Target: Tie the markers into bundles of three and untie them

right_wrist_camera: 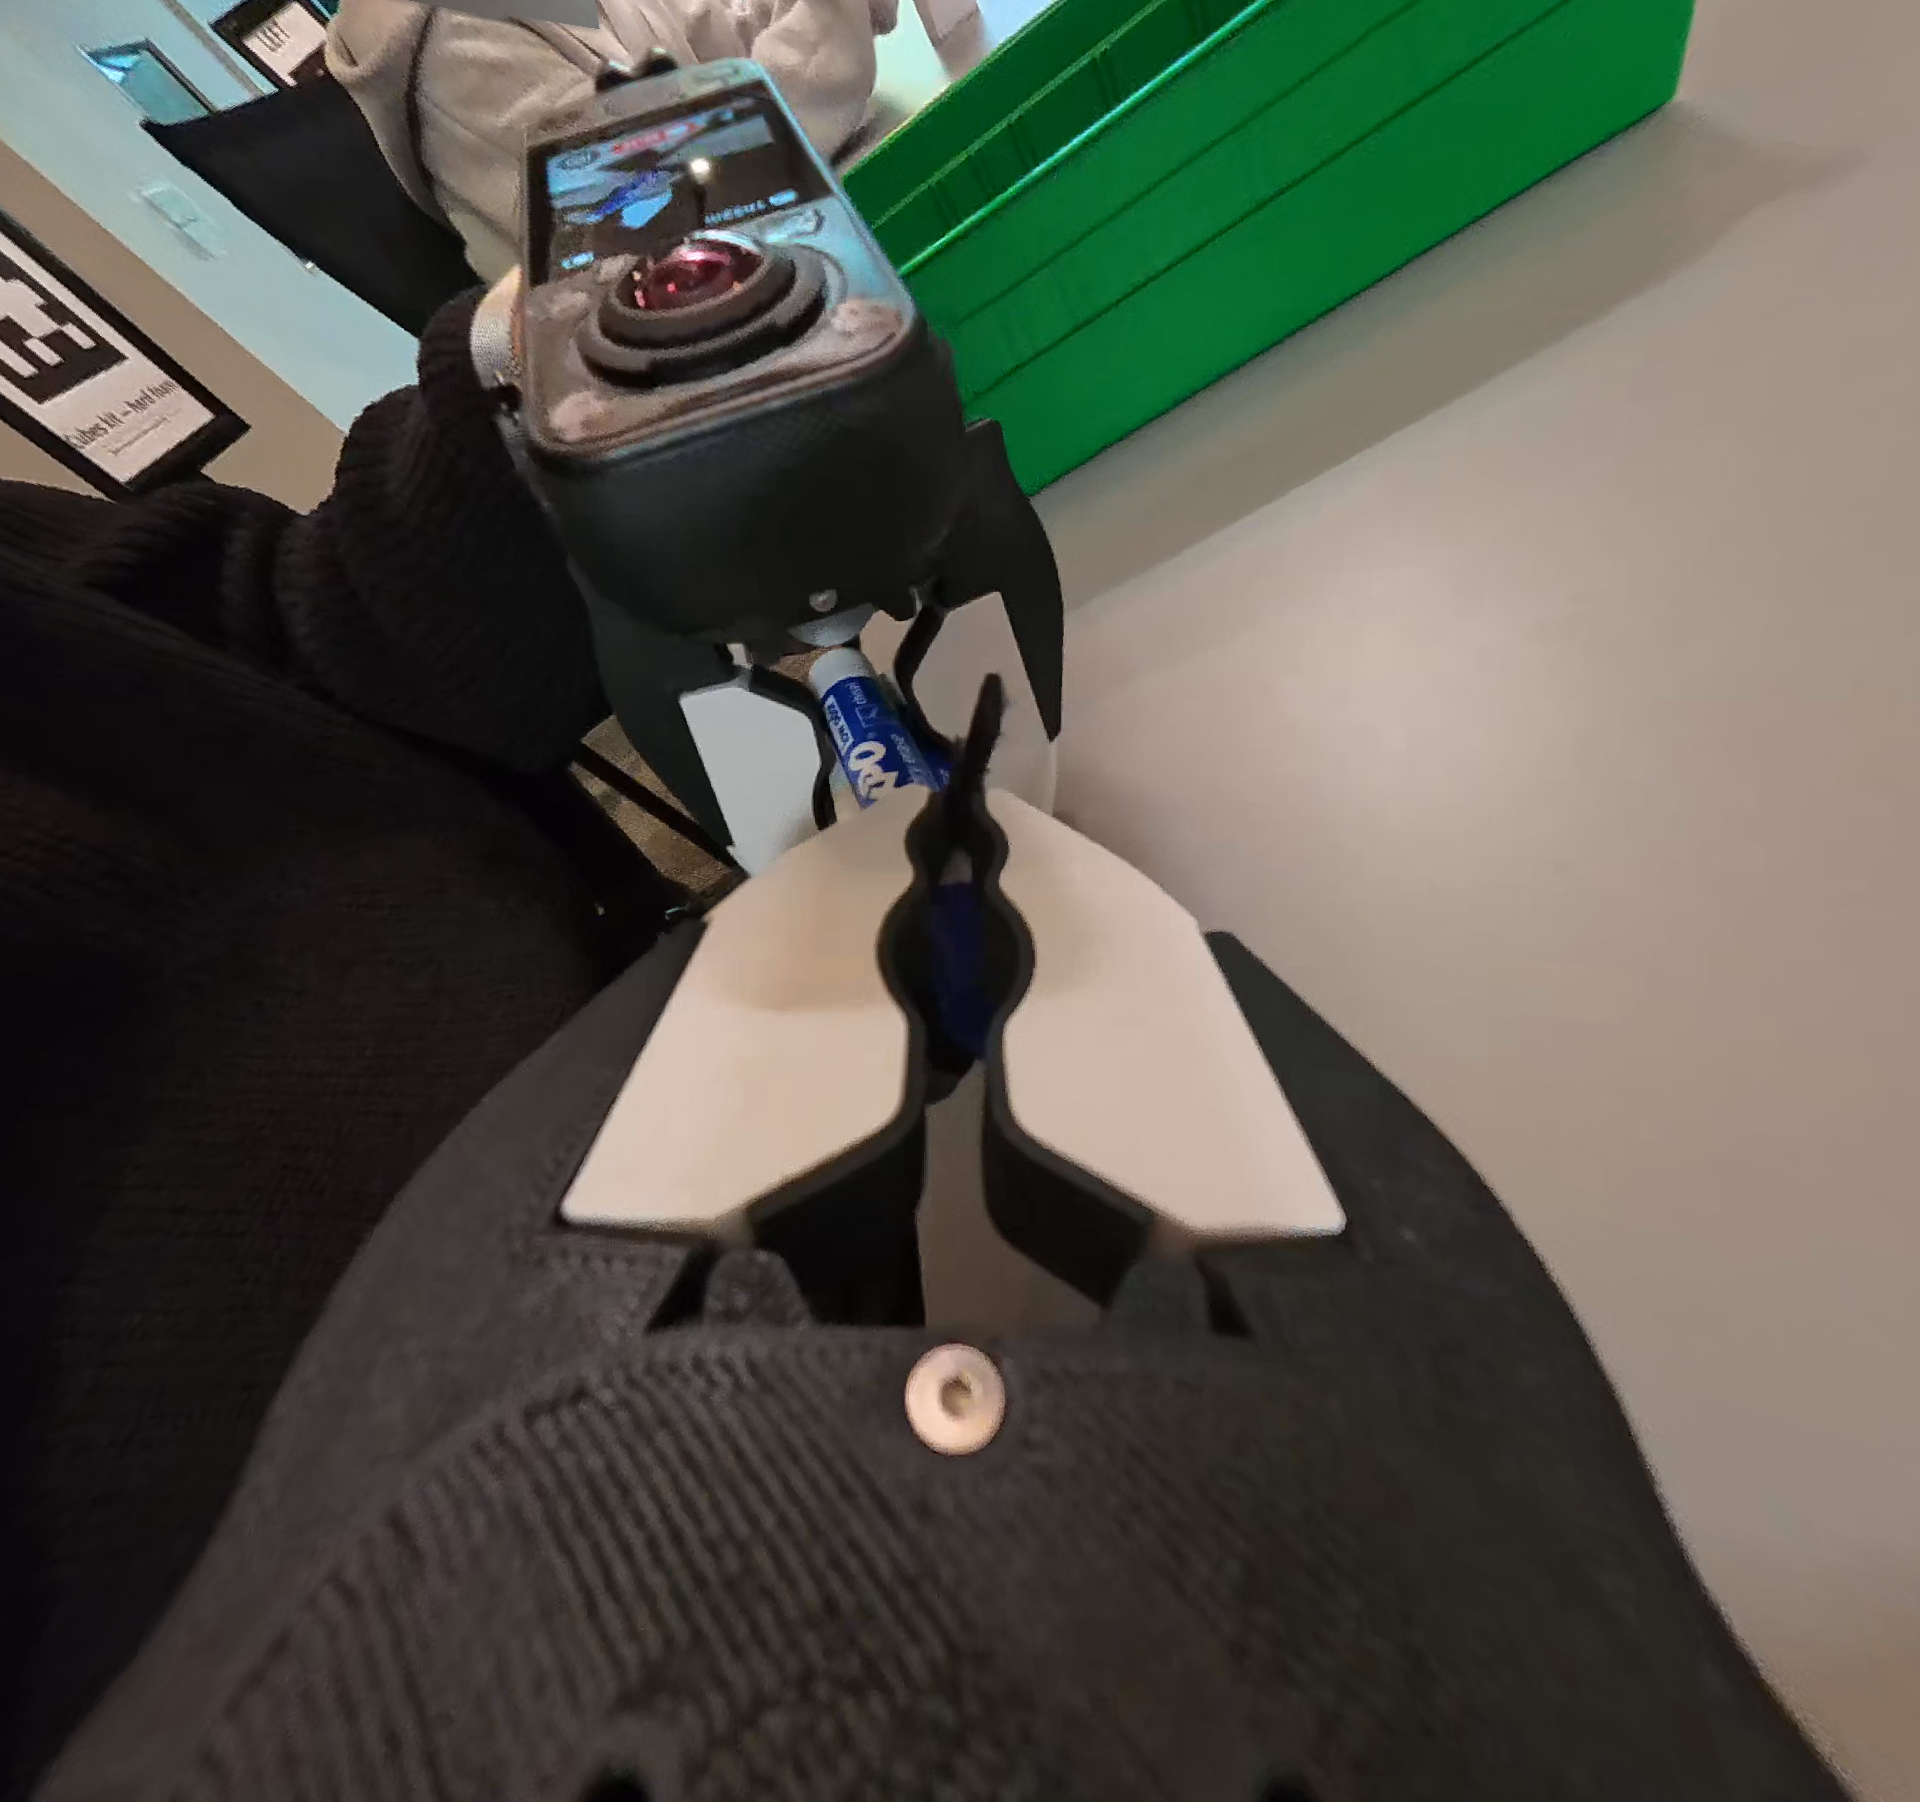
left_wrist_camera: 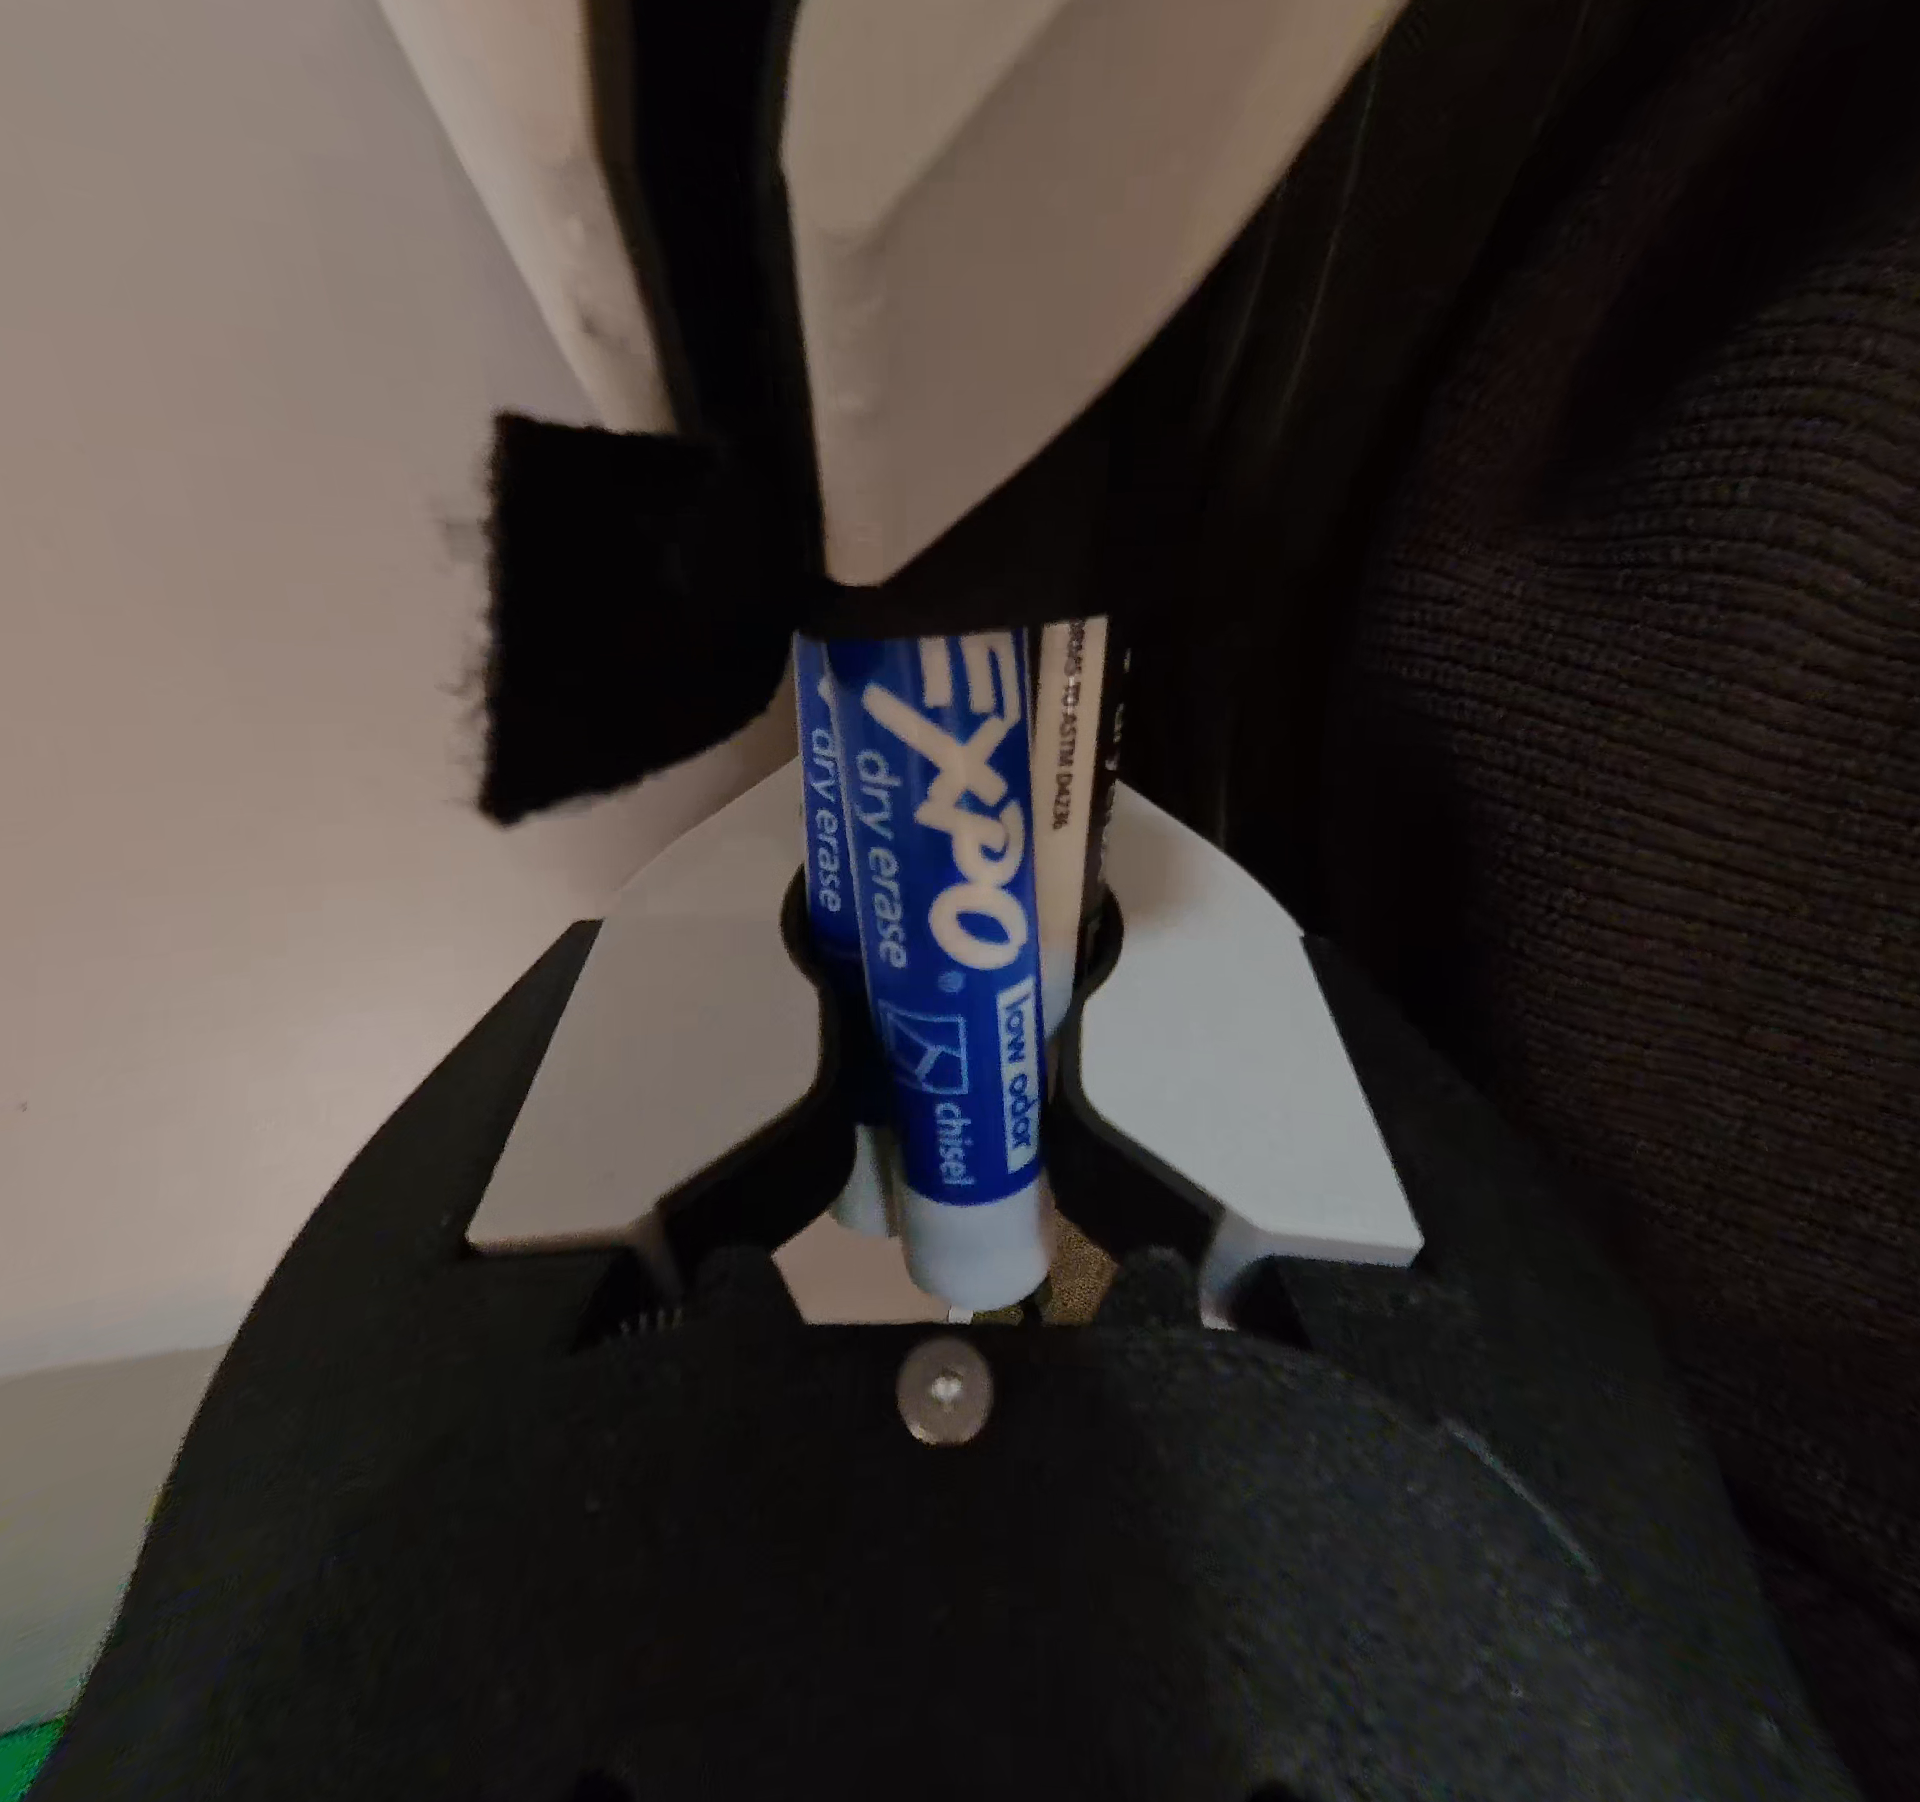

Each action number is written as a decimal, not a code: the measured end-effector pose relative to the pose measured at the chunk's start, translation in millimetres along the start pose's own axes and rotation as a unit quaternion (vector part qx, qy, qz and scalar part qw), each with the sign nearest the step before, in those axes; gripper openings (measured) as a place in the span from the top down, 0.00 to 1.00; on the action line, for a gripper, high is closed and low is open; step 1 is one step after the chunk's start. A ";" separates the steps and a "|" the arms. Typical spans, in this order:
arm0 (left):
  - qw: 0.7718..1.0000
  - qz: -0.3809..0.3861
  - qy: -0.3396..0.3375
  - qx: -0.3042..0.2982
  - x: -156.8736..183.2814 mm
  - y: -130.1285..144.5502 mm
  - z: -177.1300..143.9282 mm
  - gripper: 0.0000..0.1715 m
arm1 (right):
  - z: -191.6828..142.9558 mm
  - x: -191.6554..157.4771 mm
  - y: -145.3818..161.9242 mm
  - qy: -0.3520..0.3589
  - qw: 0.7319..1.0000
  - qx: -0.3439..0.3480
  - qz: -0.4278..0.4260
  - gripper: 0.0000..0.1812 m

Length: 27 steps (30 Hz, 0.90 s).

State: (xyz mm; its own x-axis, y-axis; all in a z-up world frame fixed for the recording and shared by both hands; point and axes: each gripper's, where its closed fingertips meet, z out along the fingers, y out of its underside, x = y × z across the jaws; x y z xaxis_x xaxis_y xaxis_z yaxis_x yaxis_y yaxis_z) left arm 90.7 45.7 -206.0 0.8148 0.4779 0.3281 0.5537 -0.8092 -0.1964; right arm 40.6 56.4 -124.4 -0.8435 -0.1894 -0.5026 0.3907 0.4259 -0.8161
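Note:
My left gripper [left_wrist_camera: 951, 869] is shut on a bundle of dry-erase markers [left_wrist_camera: 935, 973]: two blue ones and a black one, lying along the fingers. A black hook-and-loop strap [left_wrist_camera: 582, 609] wraps the bundle's far end, its loose tab sticking out to the left. My right gripper [right_wrist_camera: 961, 848] faces the left one and is shut on the bundle's far end, with a blue cap [right_wrist_camera: 961, 973] between its fingers and the strap [right_wrist_camera: 977, 734] poking past the tips. The right gripper's white fingers [left_wrist_camera: 935, 194] fill the top of the left wrist view. The left gripper [right_wrist_camera: 883, 744] shows in the right wrist view.
A green bin [right_wrist_camera: 1299, 194] stands on the grey table [right_wrist_camera: 1558, 713] at the back right. A black knitted sleeve [right_wrist_camera: 260, 765] fills the left. A person in a grey hoodie [right_wrist_camera: 623, 38] is behind. Framed signs [right_wrist_camera: 83, 350] hang on the wall.

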 end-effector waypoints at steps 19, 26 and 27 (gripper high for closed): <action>0.998 0.051 0.037 0.005 27.1 -11.0 -0.1 0.74 | -10.2 -31.1 16.3 -0.202 0.972 -0.018 0.115 0.70; 0.996 0.073 0.052 0.012 42.6 -17.2 -3.1 0.74 | -6.6 -46.7 23.5 -0.253 0.959 -0.034 0.125 0.78; 0.996 0.073 0.048 0.009 42.2 -17.1 -3.0 0.74 | -7.9 -46.5 22.4 -0.254 0.959 -0.031 0.124 0.79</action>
State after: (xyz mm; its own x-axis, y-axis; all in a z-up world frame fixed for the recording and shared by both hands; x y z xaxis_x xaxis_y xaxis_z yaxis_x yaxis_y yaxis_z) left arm 115.1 78.7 -185.9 0.8674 0.3192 0.3817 0.4335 -0.8614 -0.2647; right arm 85.7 81.7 -117.0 -0.4330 -0.4752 -0.7660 0.5197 0.5627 -0.6429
